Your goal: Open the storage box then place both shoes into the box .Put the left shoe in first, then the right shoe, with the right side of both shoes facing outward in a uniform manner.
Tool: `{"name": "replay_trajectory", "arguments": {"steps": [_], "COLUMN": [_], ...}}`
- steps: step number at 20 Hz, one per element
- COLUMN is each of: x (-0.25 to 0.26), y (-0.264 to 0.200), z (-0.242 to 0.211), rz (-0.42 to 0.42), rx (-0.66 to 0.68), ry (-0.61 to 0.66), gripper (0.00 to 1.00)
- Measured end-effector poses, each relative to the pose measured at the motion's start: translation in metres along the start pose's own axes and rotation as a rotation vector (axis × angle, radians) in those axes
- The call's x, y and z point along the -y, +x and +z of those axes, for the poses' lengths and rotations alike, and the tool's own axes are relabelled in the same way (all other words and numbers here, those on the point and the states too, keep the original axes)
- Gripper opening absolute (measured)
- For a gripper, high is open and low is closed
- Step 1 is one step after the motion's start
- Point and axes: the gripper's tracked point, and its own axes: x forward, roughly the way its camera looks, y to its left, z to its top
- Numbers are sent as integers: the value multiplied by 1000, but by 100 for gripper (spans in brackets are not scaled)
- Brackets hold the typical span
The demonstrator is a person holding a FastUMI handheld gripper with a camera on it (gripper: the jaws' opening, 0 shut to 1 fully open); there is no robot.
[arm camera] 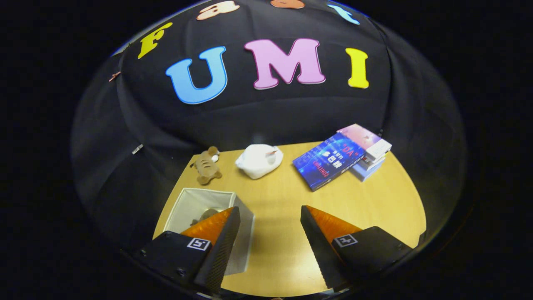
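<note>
— On the table's (283, 250) left side, what stands there?

— Farthest left is a pale fabric storage box (195, 204), square, open at the top, with soft white walls. It sits partly behind the left finger, and something small and brownish lies at its bottom; I cannot tell what it is.

— And beyond it?

— A small brown plush toy (206, 166) lies near the table's far edge, and just to its right a white shoe (259, 160), rounded, with a reddish detail near its opening. It is well beyond the fingers, roughly in line with the gap between them.

— The tool?

— The gripper (270, 214) hovers above the wood with its fingers spread wide, nothing between them but bare tabletop. The left fingertip overlaps the box's near corner in the view; whether it touches it I cannot tell. Each finger's base carries a small square black-and-white marker.

— Further right?

— A blue book (329, 160) lies flat, tilted, leaning against a short stack of books (370, 156) at the far right. The blue cover shows "DA" in red quotes; the rest of the print is too small to make out.
</note>
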Motion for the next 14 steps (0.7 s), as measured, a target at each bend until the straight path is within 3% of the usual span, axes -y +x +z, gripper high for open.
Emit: {"name": "replay_trajectory", "arguments": {"steps": [9, 14], "x": [104, 133], "y": [-62, -107], "z": [81, 101], "rz": [-196, -225], "rx": [345, 483], "ry": [-135, -220], "gripper": [91, 90]}}
